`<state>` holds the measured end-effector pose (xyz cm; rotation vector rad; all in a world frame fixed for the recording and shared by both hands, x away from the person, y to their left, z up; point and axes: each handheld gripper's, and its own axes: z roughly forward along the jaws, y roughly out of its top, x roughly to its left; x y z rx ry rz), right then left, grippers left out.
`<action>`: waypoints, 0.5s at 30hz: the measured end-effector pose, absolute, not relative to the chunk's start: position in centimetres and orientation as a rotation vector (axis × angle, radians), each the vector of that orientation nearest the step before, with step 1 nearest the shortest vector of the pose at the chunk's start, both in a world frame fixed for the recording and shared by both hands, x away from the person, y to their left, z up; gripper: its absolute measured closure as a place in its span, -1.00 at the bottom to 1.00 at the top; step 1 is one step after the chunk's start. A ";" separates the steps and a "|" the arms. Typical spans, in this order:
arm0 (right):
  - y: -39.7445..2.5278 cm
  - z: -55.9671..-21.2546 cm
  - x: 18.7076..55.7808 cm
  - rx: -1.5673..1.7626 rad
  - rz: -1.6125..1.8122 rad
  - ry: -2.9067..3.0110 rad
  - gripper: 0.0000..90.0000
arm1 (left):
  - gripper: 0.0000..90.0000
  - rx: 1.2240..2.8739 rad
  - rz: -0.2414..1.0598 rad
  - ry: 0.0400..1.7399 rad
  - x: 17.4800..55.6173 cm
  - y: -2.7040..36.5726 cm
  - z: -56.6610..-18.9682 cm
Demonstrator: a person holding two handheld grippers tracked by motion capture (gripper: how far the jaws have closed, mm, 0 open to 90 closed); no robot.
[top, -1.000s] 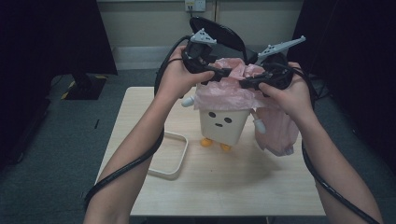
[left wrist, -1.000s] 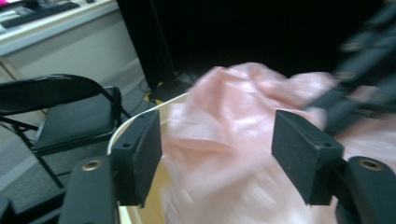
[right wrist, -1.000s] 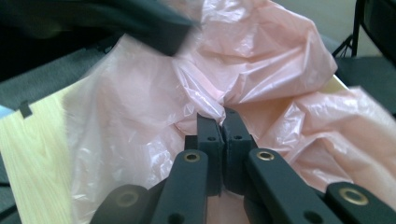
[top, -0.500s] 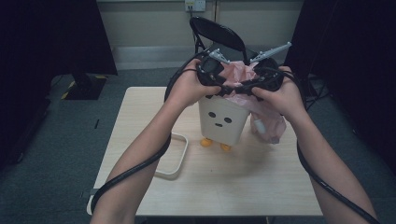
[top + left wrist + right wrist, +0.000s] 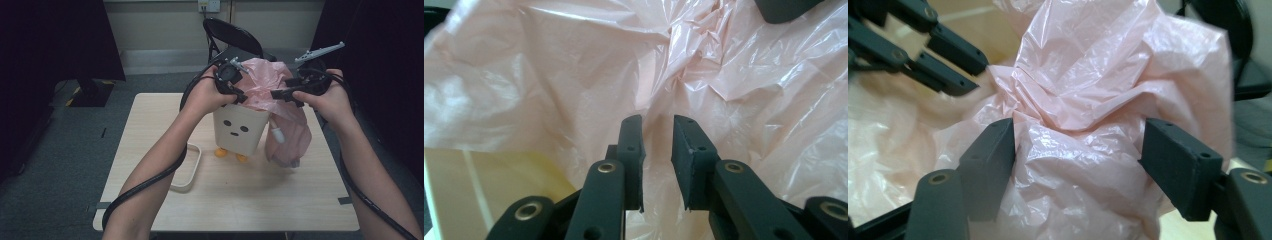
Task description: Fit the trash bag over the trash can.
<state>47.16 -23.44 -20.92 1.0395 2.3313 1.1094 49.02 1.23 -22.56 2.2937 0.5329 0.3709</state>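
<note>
The left gripper (image 5: 242, 96) sits at the top rim of the little white bin (image 5: 239, 131), the one with the face and orange feet. In the left gripper view its jaws stand a narrow way apart, with the pink plastic bag (image 5: 634, 65) just beyond the tips; I cannot make out any film pinched between them. The right gripper (image 5: 1083, 150) has its jaws spread wide, a bunched fold of the bag swelling up between them and touching the inner face of the left-hand jaw. From the high view the right gripper (image 5: 281, 95) hovers at about three o'clock from the left one. The bag (image 5: 270, 80) billows out of the bin's mouth and spills down its right side toward four o'clock. A shallow cream tray (image 5: 191, 170) lies on the table (image 5: 150, 120) at about eight o'clock from the bin.
</note>
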 end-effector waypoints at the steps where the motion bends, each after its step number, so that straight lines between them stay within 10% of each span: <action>1: -23.6 -21.0 47.2 1.070 1.124 2.328 -0.34 | 0.67 2.296 0.369 0.532 49.0 1.2 -22.6; 15: -21.1 -19.7 46.8 0.959 0.893 2.267 0.92 | 0.28 2.246 0.407 0.512 49.0 1.3 -22.8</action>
